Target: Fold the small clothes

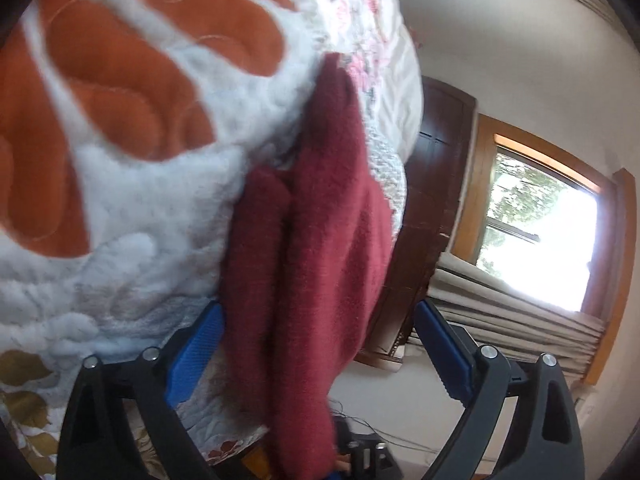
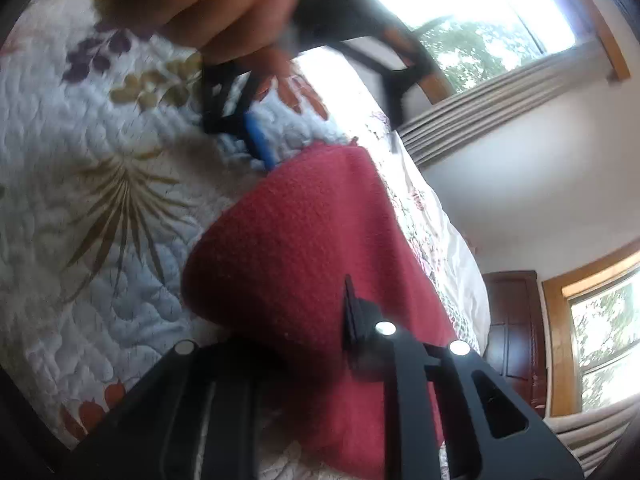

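Blue pads of the left gripper (image 1: 316, 344) stood wide apart around the red cloth (image 1: 316, 240), not pinching it. Right gripper (image 2: 320, 320) seemingly clamped the cloth's near edge on the quilt (image 2: 100, 240). Pulling one-sided could undo the fold.

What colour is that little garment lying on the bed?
Dark red, a fuzzy knit garment; the right wrist view shows it best.

Left gripper (image 1: 320, 344) jaws wide apart around dark red garment (image 1: 320, 232) on floral quilt (image 1: 132, 184)
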